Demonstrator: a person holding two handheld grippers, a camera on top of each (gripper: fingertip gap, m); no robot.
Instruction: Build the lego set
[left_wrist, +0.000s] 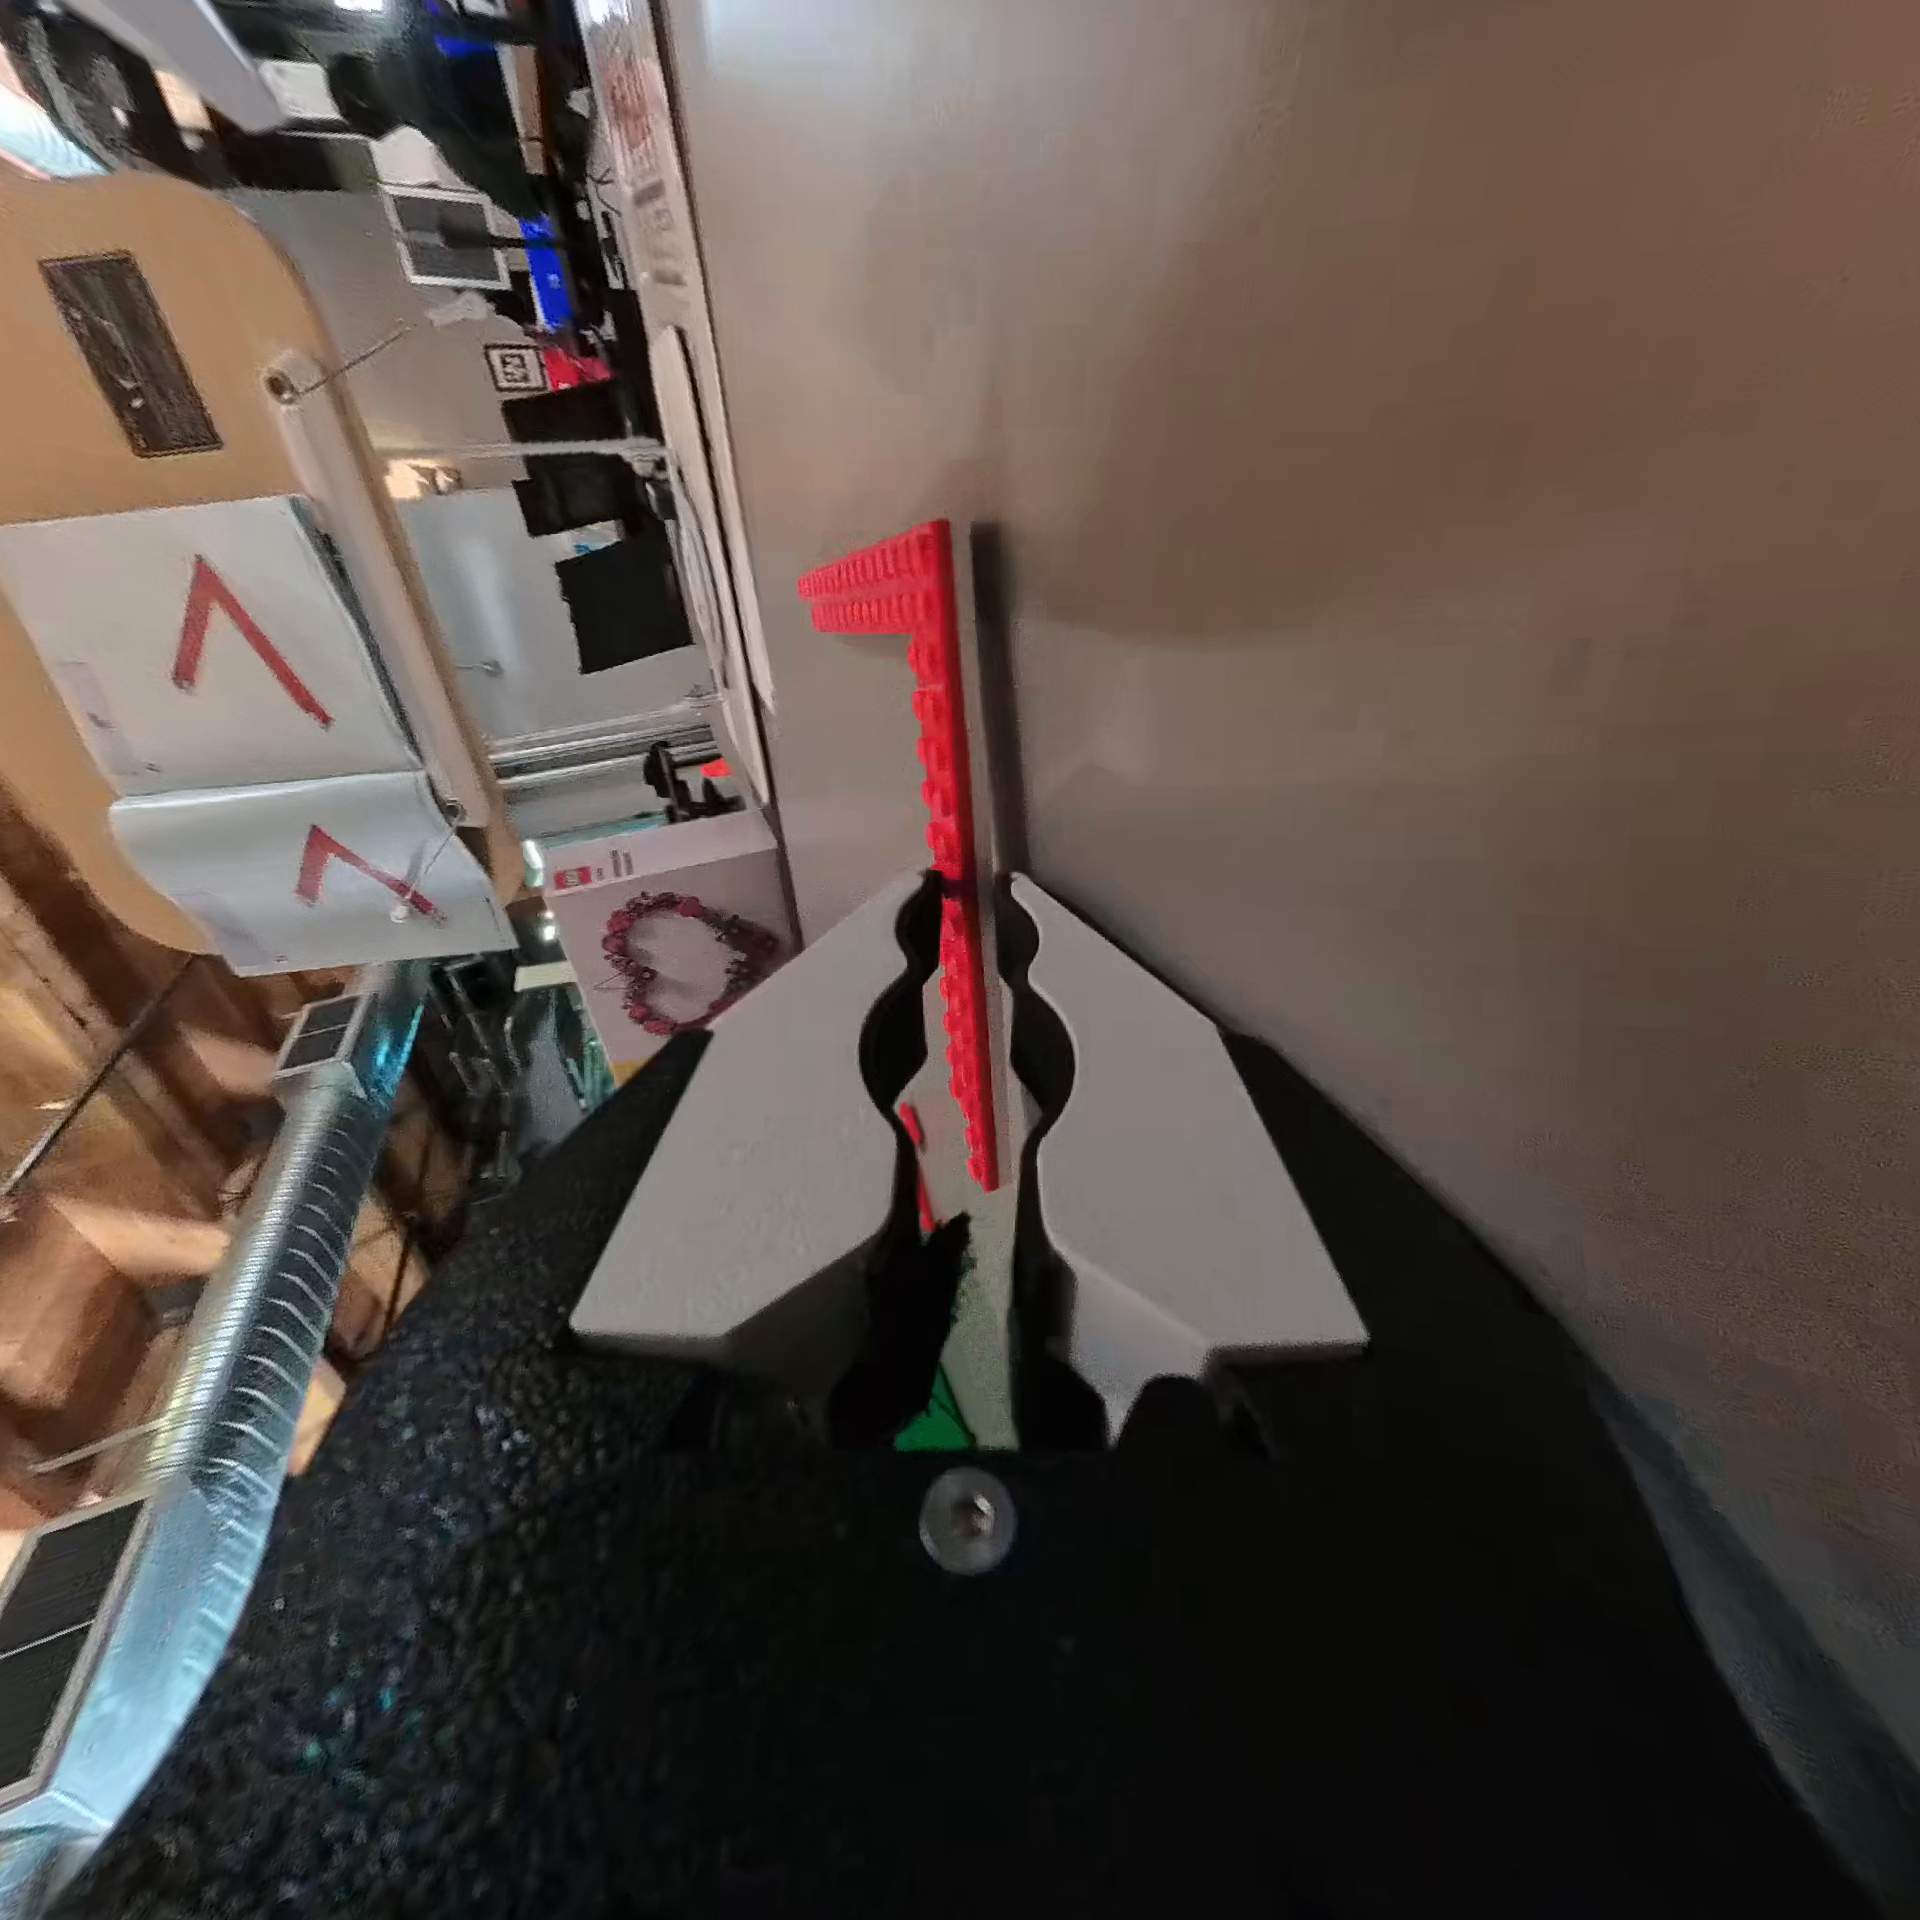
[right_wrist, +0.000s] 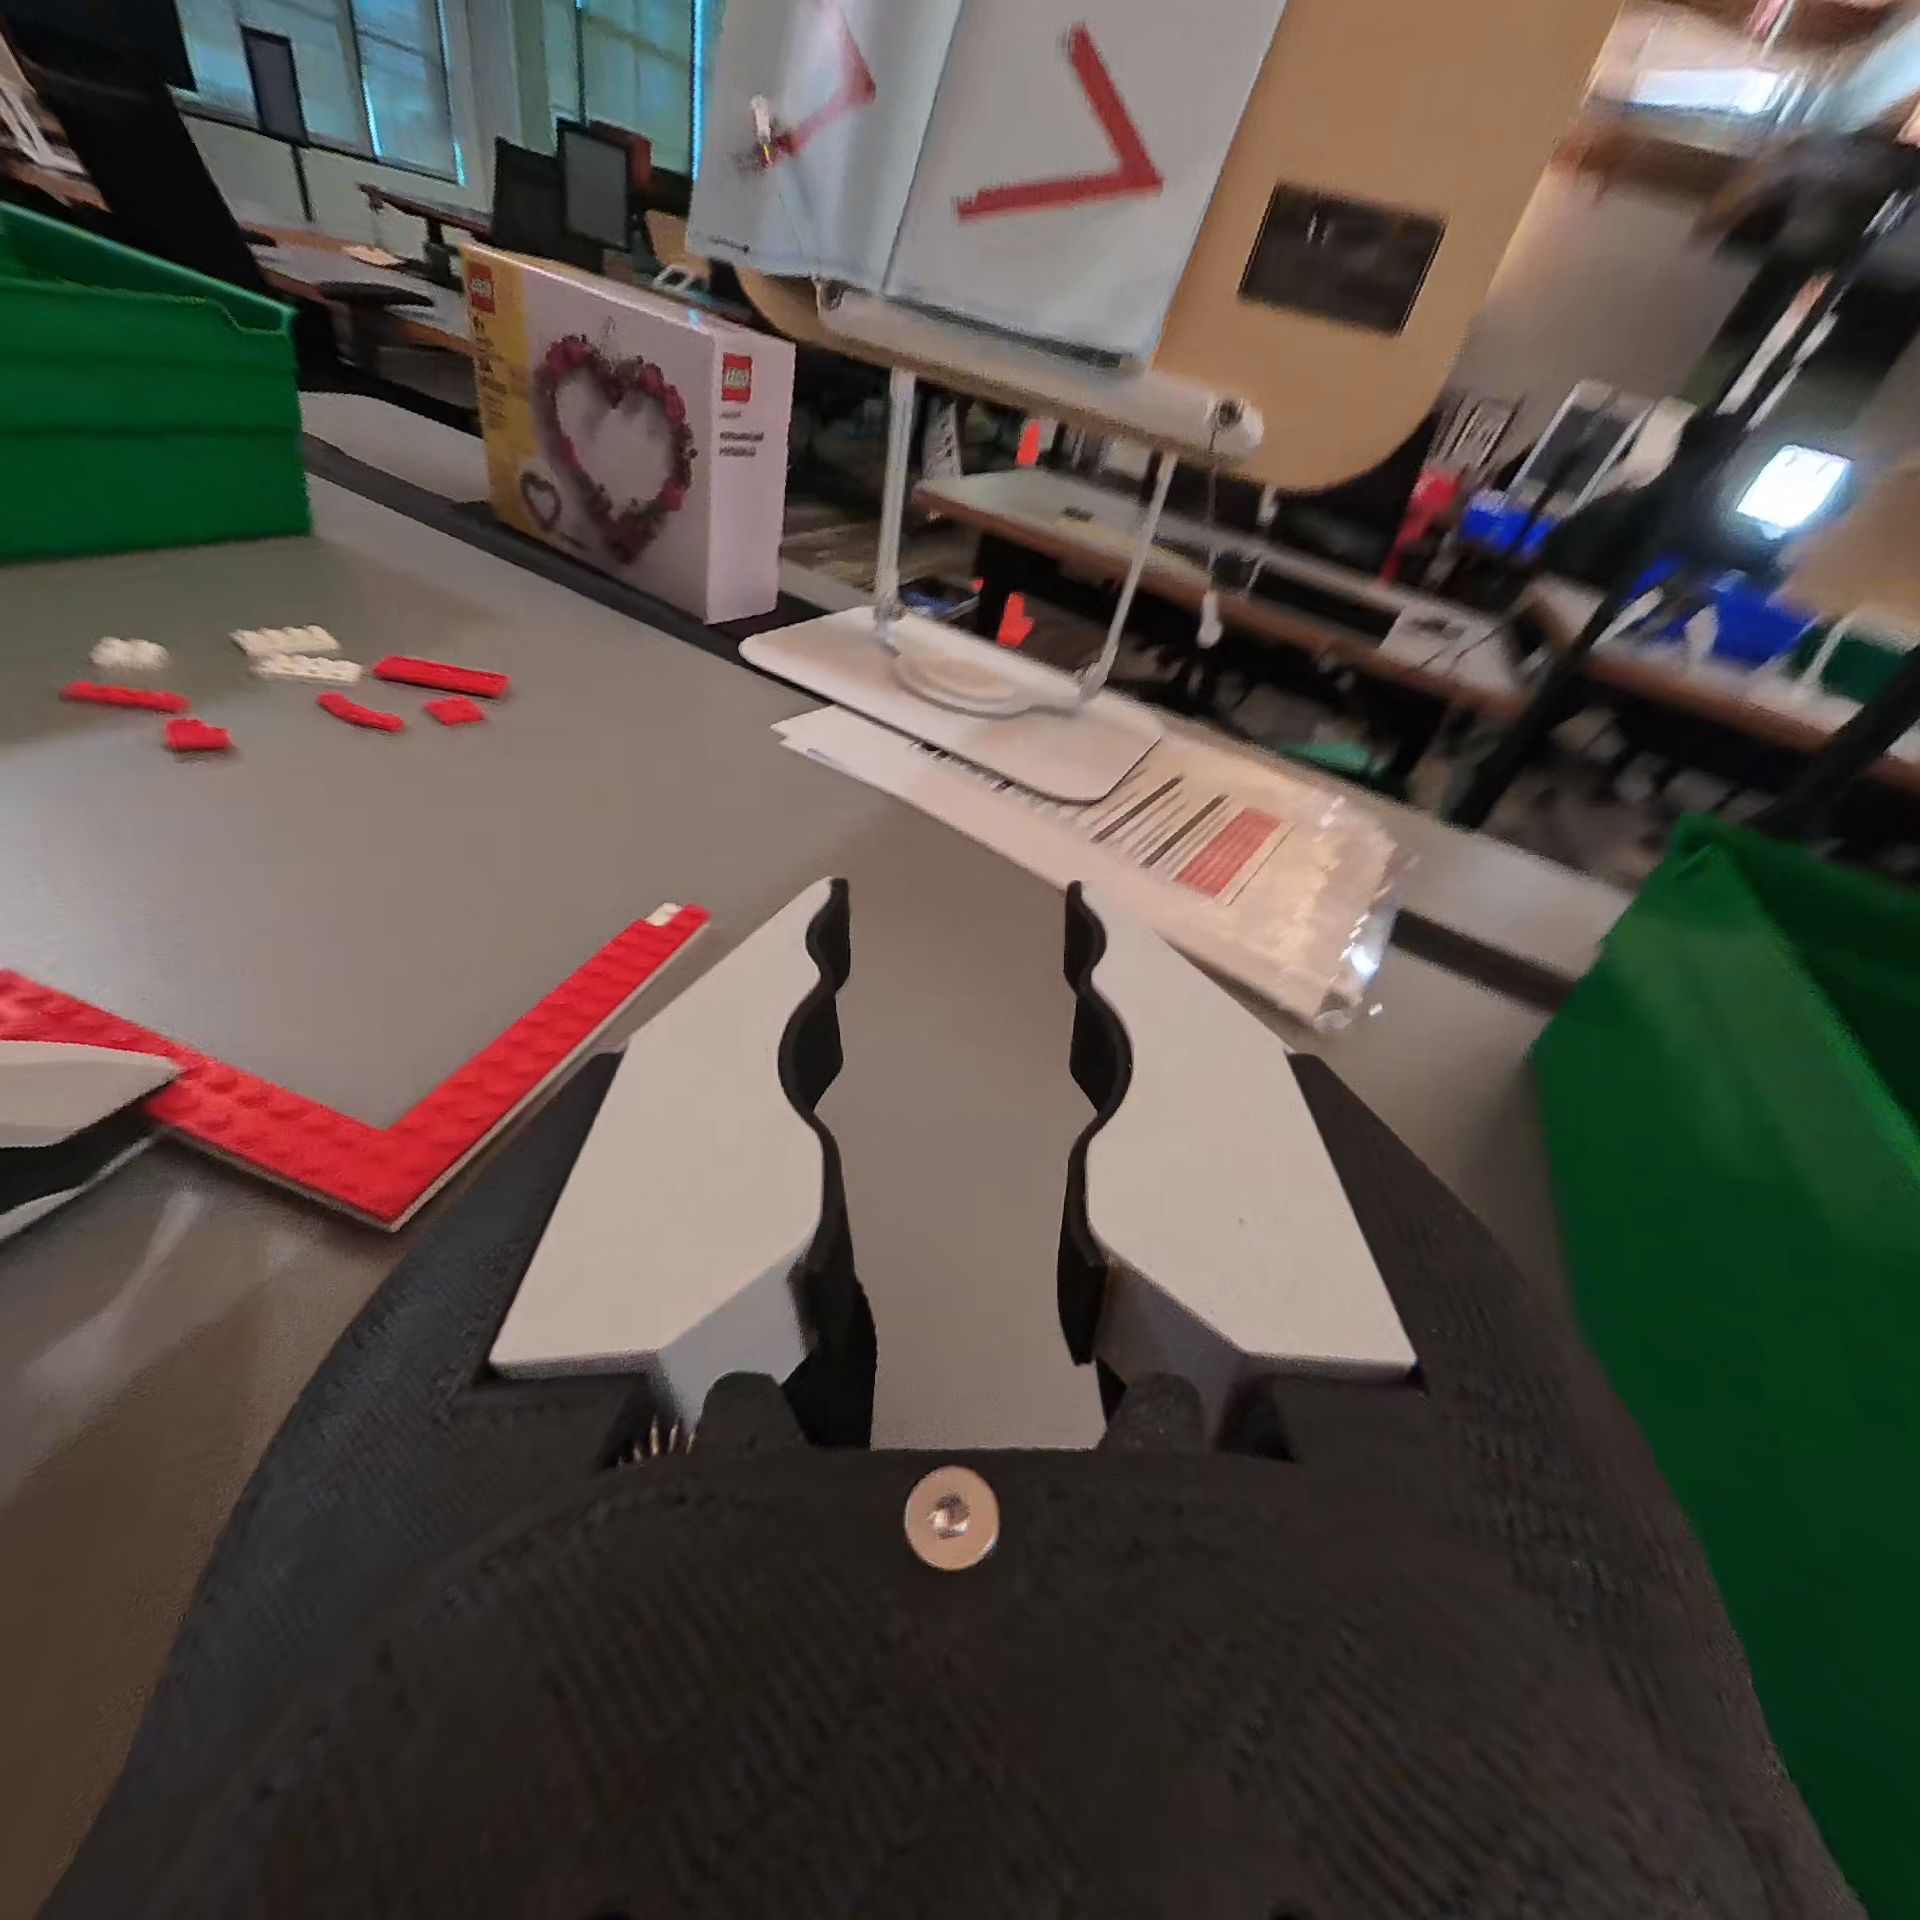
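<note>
A red L-shaped plate assembly (left_wrist: 940, 727) with a white layer under it lies on the grey table (left_wrist: 1351, 520). My left gripper (left_wrist: 968, 883) is shut on one arm of it, seen edge-on. In the right wrist view the same assembly (right_wrist: 343, 1143) lies flat at the left, and the left gripper's finger (right_wrist: 73, 1081) clamps its left arm. My right gripper (right_wrist: 953, 888) is open and empty, just above the table to the right of the assembly. Several loose red pieces (right_wrist: 436, 675) and white pieces (right_wrist: 286, 639) lie farther back on the left.
A white set box (right_wrist: 634, 436) stands at the table's far edge. A white stand (right_wrist: 966, 675) holds an open booklet, with papers (right_wrist: 1039, 790) and a clear plastic bag (right_wrist: 1309, 914) beside it. Green bins stand at far left (right_wrist: 135, 416) and close right (right_wrist: 1745, 1143).
</note>
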